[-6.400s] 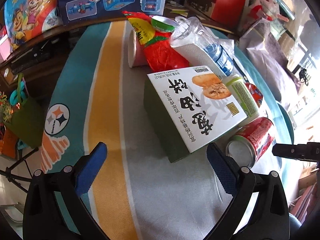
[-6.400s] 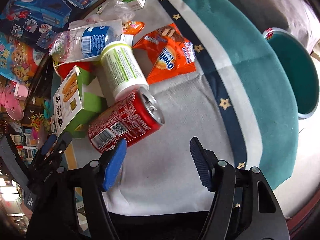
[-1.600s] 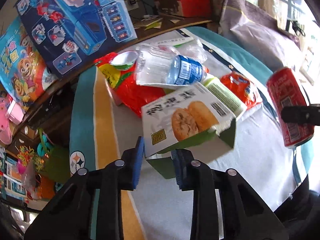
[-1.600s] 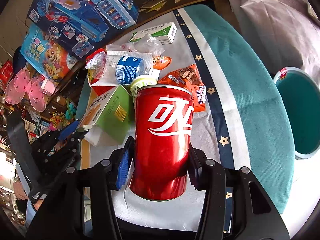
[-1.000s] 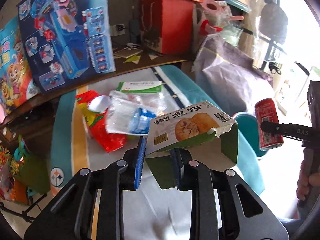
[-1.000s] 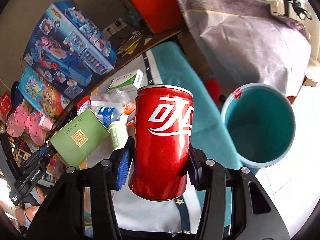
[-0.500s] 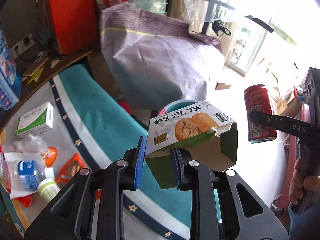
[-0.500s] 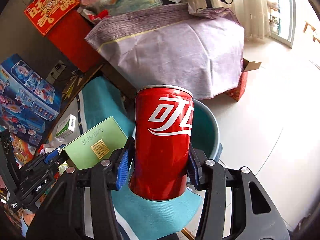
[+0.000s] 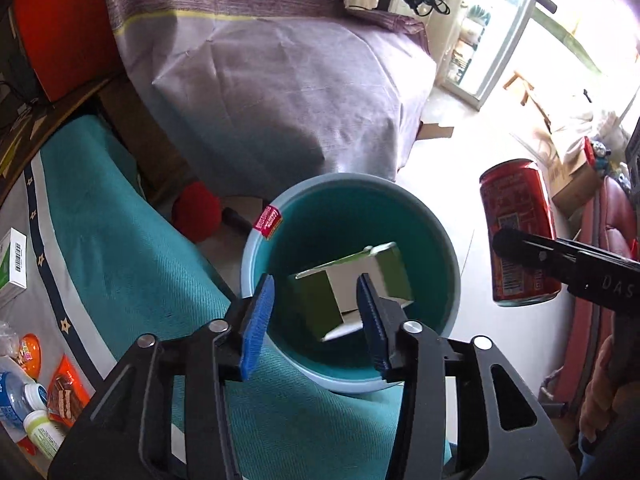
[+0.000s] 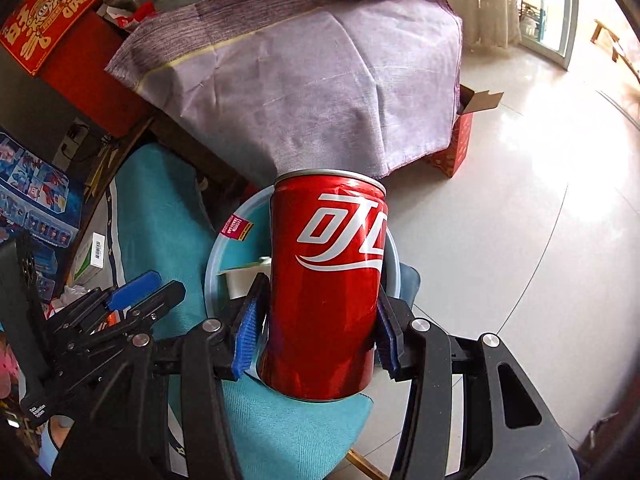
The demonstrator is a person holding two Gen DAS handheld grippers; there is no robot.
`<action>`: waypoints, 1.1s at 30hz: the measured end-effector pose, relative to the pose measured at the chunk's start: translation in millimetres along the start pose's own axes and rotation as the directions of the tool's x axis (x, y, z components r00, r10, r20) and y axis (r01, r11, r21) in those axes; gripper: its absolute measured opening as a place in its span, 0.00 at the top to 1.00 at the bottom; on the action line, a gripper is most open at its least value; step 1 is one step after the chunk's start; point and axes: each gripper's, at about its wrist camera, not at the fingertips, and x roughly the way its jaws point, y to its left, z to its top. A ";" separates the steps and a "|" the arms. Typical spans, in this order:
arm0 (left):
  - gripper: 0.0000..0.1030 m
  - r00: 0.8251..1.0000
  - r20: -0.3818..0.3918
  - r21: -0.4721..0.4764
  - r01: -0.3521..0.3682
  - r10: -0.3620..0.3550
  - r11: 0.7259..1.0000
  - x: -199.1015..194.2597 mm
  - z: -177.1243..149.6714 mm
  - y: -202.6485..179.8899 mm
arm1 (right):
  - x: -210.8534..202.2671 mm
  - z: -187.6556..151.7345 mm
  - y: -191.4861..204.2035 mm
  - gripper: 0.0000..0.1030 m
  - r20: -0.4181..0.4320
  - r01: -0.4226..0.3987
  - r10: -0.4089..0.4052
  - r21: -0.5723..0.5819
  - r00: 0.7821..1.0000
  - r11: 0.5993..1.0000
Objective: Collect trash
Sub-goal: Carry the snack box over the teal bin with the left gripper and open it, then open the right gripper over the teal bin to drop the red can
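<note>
My left gripper (image 9: 316, 320) is open and empty above the teal bin (image 9: 448, 240) on the floor. The green and white snack box (image 9: 360, 284) lies inside the bin, below the blue pads. My right gripper (image 10: 316, 336) is shut on the red cola can (image 10: 328, 280), held upright over the bin's rim (image 10: 224, 248). The can also shows in the left wrist view (image 9: 516, 236), to the right of the bin. The left gripper shows at the left of the right wrist view (image 10: 132, 284).
The table with its teal cloth (image 9: 120, 240) lies to the left, with a wrapper (image 9: 64, 392), bottles (image 9: 40, 432) and a small white box (image 9: 12, 264) on it. A purple-draped heap (image 9: 280, 80) stands behind the bin. A red object (image 9: 196, 216) lies on the floor.
My left gripper has opened and the snack box has dropped into the bin. Both grippers have moved closer over the bin. The right gripper still holds the can.
</note>
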 end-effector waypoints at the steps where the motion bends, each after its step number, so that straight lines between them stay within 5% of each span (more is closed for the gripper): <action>1: 0.45 1.000 0.002 -0.001 -0.004 0.004 1.000 0.6 0.4 1.1 | 3.3 0.2 0.4 0.55 -0.007 -0.001 0.001 -0.001 1.000 1.000; 7: 0.36 1.000 -0.007 -0.022 -0.002 0.002 1.000 2.0 -1.6 8.3 | 18.4 1.4 3.2 0.55 -0.037 -0.002 0.001 -0.009 0.999 1.000; 15: 0.10 1.000 0.005 -0.050 0.005 -0.005 0.999 -13.1 -18.9 18.7 | 41.7 3.1 6.3 0.55 -0.097 0.010 -0.012 -0.028 0.995 1.000; 19: 0.08 1.000 0.000 -0.060 0.007 -0.007 0.998 -16.0 -27.9 24.1 | 59.7 16.1 9.7 0.54 -0.107 0.044 -0.048 -0.047 0.993 0.998; 22: 0.07 1.000 -0.012 -0.079 0.009 -0.010 0.997 -14.9 -31.6 31.3 | 69.5 23.4 11.3 0.40 -0.115 0.053 -0.057 -0.035 0.992 0.998; 33: 0.07 0.999 -0.010 -0.118 0.032 -0.034 0.992 -18.2 -36.8 40.8 | 71.2 19.0 19.3 0.23 -0.147 0.059 -0.064 -0.034 0.987 0.998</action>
